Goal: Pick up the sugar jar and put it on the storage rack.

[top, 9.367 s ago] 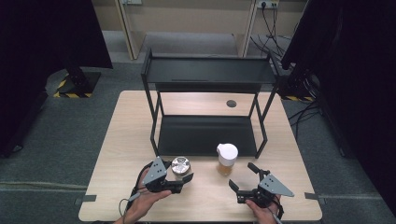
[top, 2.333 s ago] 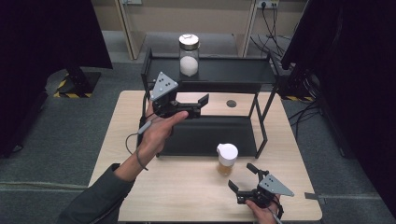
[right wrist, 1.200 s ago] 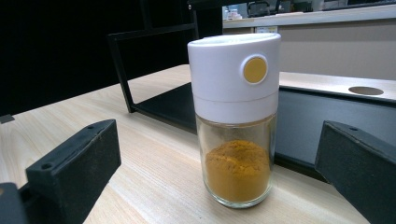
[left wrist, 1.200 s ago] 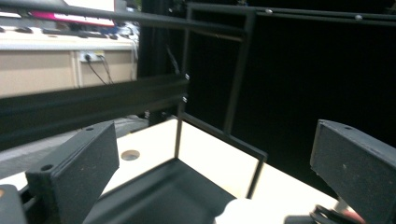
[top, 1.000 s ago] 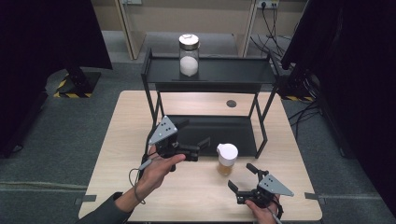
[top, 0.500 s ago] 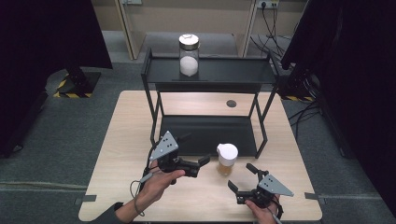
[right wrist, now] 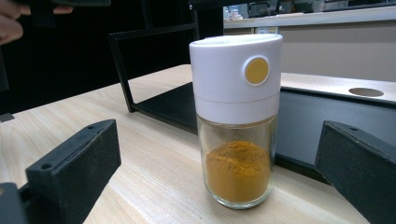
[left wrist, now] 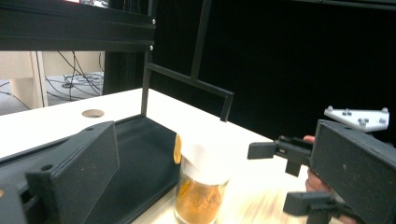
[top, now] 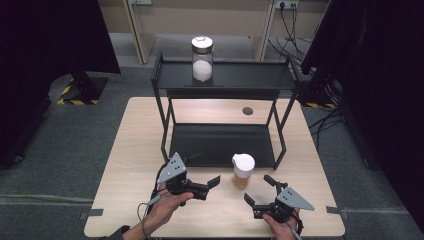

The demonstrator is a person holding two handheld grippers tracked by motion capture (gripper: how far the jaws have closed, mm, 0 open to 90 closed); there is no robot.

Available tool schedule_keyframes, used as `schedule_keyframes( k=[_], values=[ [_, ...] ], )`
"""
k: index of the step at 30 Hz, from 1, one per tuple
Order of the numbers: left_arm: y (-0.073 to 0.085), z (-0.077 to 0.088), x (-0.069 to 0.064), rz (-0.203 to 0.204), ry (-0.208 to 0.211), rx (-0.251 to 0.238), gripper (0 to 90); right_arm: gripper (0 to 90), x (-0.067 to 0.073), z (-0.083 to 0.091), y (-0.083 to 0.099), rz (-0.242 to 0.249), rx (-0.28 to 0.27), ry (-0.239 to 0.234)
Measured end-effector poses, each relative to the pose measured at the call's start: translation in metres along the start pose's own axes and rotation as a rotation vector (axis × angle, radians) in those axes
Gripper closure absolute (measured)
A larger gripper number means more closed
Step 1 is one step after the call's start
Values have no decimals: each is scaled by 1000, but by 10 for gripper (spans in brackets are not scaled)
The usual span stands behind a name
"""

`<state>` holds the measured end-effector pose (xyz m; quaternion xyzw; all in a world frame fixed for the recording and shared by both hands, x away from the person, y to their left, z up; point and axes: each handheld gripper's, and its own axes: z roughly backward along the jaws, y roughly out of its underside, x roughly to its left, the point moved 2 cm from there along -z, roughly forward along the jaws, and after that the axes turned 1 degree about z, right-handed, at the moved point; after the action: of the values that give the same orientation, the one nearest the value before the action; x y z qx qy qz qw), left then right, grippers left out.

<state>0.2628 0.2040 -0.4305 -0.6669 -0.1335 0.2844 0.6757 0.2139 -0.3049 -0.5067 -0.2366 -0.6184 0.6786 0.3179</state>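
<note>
A: Table point(top: 135, 150), with rack point(top: 225, 82) across 12 o'clock; white-filled jar point(top: 202, 59) on top shelf. Spice jar point(top: 243, 171) upright on table at centre, just off lower tray's 5 o'clock corner.

B: Left gripper point(top: 212, 182) at 9 o'clock of spice jar, jaws spread, empty. Right gripper point(top: 260, 192) at 5 o'clock, likewise spread, empty.

A: Advised approach: left jaws level, centred on glass below white cap, closing squarely; no nudge sideways.

B: Hard to judge: gap between left jaw tip and glass. Left gripper view blurred low down; spice jar base cut off there. Cap button facing right gripper.
</note>
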Motion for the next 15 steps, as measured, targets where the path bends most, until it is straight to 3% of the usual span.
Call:
schedule_keyframes(
  k=[15],
  values=[
    [37,6,9,23,3,6,6,4,0,1,0,2,-4,-5]
  ],
)
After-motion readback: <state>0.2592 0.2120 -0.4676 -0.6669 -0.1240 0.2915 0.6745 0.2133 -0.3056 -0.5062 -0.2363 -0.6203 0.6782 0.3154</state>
